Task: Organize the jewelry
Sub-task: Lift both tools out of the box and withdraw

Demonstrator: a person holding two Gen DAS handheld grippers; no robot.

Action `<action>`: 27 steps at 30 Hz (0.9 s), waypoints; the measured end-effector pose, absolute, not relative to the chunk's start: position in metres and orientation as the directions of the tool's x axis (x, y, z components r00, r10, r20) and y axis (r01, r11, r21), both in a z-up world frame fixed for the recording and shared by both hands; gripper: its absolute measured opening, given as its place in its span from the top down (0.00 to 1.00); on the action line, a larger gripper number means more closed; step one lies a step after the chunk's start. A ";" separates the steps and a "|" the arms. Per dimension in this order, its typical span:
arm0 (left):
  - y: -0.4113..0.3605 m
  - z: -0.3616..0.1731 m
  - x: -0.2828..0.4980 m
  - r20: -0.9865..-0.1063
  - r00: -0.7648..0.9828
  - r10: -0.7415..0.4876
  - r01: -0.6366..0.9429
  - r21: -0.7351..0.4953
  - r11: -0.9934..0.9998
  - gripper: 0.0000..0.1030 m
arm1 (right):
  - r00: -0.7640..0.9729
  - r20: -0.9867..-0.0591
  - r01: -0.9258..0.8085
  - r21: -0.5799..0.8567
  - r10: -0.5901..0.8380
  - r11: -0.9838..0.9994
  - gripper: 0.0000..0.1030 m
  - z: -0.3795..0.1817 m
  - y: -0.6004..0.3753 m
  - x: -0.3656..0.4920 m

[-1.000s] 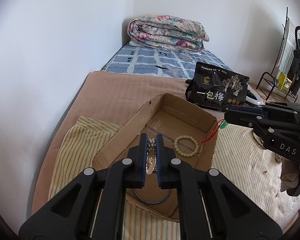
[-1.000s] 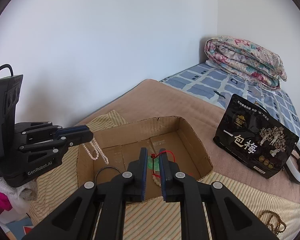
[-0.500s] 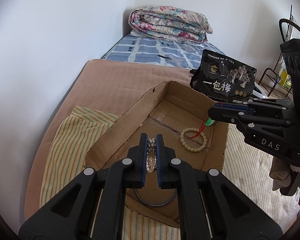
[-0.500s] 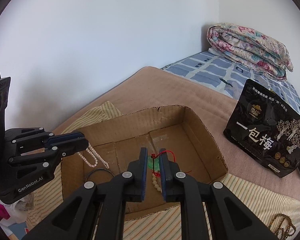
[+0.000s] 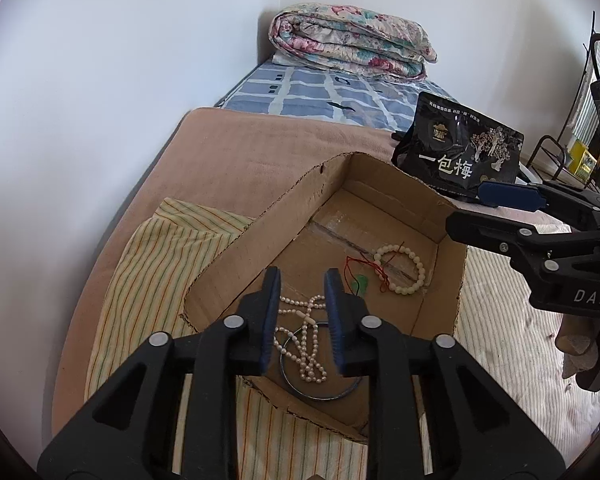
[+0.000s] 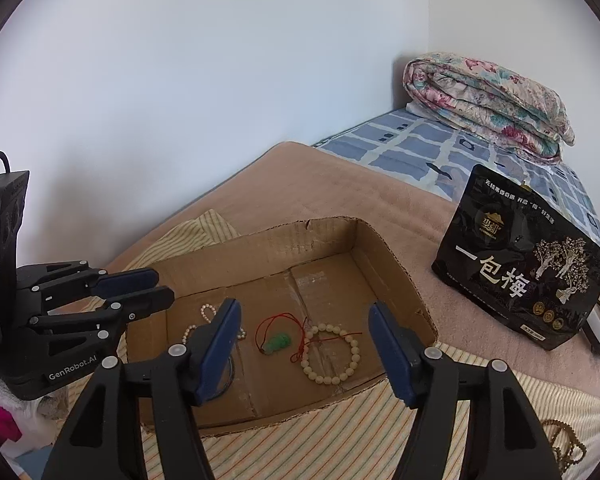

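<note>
Claws just opened: right claw [image 6: 305, 350] wide, left claw [image 5: 302, 314] slightly; both empty.

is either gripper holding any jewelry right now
No. Both have just opened their jaws: the pearl necklace lies under the left gripper, the green pendant under the right gripper.

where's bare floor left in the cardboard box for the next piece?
Free: the far half of the cardboard box, between its back wall and the cream bead bracelet. Crowded: the near half, where the pearl necklace lies over the dark bangle, with the green pendant on red cord beside the bracelet.
</note>
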State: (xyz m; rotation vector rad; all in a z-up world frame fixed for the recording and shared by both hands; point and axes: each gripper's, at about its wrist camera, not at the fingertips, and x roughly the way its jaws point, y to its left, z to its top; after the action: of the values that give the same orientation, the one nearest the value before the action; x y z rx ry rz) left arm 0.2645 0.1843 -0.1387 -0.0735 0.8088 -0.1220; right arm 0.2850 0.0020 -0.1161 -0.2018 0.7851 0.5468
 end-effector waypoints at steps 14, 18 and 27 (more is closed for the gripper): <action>0.177 -0.115 0.245 -0.696 0.704 -0.141 0.082 -0.118 0.990 0.71 | 0.632 -0.689 -0.487 0.004 0.356 0.873 0.26 -0.092 -0.032 0.257; 0.164 -0.107 0.241 -0.690 0.707 -0.158 0.104 -0.119 0.987 0.71 | 0.649 -0.683 -0.462 -0.005 0.335 0.887 0.24 -0.084 -0.054 0.245; 0.121 -0.093 0.231 -0.683 0.700 -0.211 0.179 -0.118 0.977 0.71 | 0.692 -0.669 -0.394 -0.038 0.270 0.918 0.13 -0.062 -0.118 0.213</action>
State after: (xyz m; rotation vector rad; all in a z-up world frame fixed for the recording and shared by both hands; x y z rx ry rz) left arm 0.2309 0.1208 -0.0934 -0.0438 0.7657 -0.2169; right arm 0.2127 -0.1182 -0.0624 -0.1844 0.7156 0.3734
